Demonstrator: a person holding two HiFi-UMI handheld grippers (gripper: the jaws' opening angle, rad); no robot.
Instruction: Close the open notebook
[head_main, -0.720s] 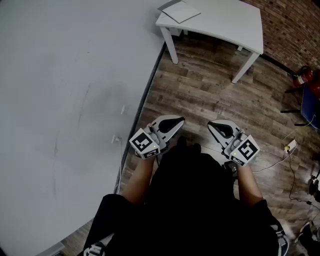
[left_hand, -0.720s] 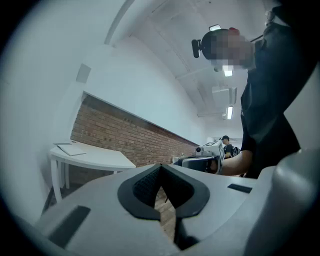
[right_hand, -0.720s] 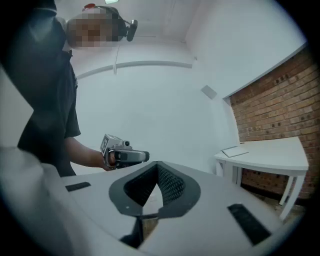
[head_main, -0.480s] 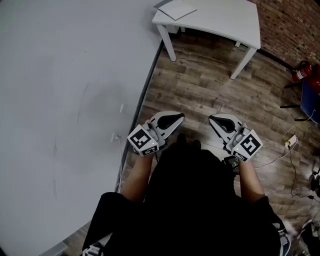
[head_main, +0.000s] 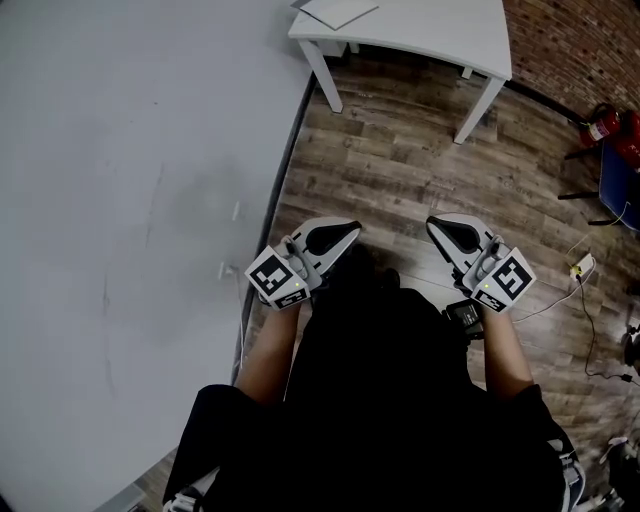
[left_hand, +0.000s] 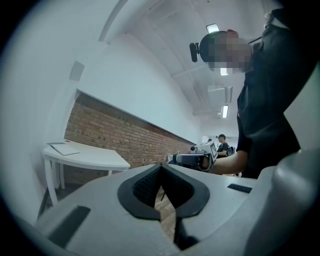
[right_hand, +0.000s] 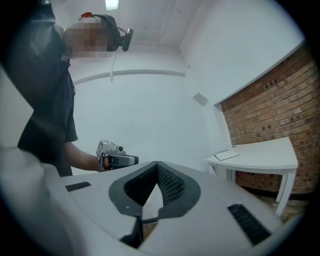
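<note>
A pale flat notebook (head_main: 338, 10) lies on the corner of a white table (head_main: 430, 35) far ahead, cut by the top edge of the head view. It also shows in the left gripper view as the notebook (left_hand: 62, 148) and in the right gripper view as the notebook (right_hand: 226, 155); I cannot tell whether it lies open. My left gripper (head_main: 350, 232) and right gripper (head_main: 435, 225) are held level in front of my torso, pointing towards each other. Both are shut and hold nothing. The left gripper (left_hand: 161, 167) faces the right one (left_hand: 197, 159); the right gripper (right_hand: 157, 165) faces the left one (right_hand: 117, 159).
A white wall (head_main: 130, 200) runs along the left. Wood floor (head_main: 400, 180) stretches between me and the table. A brick wall (head_main: 570, 40) stands behind it. At the right are a red extinguisher (head_main: 612, 125), a blue chair (head_main: 622, 195) and a cable with a plug strip (head_main: 580, 268).
The table and notebook have slid towards the top of the head view. Both grippers stay in front of my torso, slightly farther apart, still shut.
</note>
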